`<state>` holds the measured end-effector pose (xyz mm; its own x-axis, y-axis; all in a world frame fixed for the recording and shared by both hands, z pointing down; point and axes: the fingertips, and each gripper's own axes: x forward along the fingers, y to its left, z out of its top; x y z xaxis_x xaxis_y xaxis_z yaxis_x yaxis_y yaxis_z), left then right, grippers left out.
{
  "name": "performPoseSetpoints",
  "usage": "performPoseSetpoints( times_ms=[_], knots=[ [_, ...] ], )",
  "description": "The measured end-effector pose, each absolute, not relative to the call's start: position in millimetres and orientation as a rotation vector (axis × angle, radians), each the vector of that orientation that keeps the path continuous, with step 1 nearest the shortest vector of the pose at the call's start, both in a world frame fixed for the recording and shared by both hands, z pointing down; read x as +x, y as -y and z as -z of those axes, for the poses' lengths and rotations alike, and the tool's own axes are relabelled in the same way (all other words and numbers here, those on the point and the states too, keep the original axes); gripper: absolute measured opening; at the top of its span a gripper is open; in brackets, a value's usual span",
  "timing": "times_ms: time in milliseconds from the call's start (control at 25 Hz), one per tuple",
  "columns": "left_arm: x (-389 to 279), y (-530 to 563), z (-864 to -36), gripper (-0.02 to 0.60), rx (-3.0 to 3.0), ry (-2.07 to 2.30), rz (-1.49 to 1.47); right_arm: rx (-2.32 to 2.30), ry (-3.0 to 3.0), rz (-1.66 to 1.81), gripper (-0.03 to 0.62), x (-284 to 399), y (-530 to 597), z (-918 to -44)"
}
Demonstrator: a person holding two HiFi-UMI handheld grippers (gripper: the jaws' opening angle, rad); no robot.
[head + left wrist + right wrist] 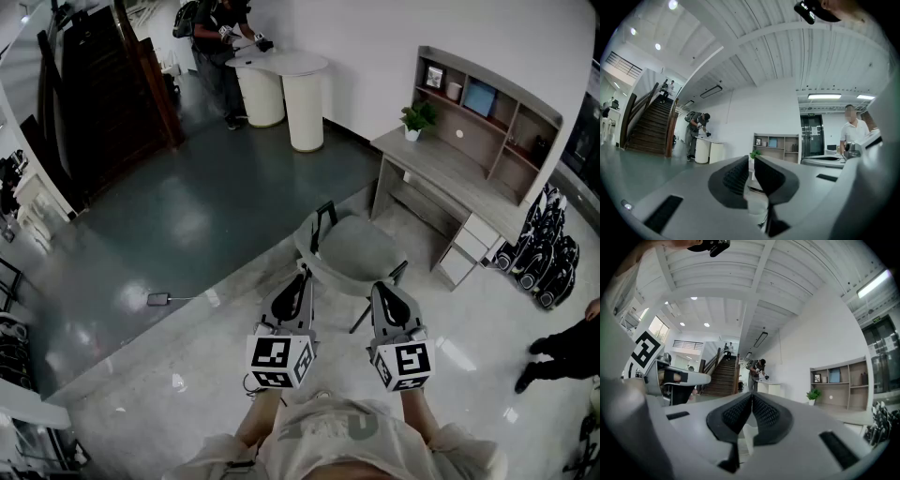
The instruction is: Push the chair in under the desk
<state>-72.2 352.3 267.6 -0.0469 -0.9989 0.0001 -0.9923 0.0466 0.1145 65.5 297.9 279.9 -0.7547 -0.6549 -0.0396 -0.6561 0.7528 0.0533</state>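
Both hover by the chair point(354, 246) facing the desk point(450, 171): right gripper point(380, 287) pressed together, left gripper point(302, 273) seemingly barely parted.

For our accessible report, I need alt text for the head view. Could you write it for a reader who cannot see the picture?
A person holds a left claw and a right claw close to a grey chair that stands on a pale glossy floor, apart from the desk. The desk, with shelves and a small plant, is against the wall.
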Motion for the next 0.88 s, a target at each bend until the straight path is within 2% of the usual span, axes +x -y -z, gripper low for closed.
performPoseSetpoints(
  times_ms=[520,880],
  knots=[
    [-84.1,-349.7,-275.3,0.048,2.123,2.171,0.151,-1.084,-2.919,-0.072,0.018,53.4,-304.6,-283.1],
    [-119.9,-340.7,-315.4,0.048,2.039,2.120,0.120,-1.135,-2.966,0.023,0.018,37.4,-295.8,-318.5]
  ],
)
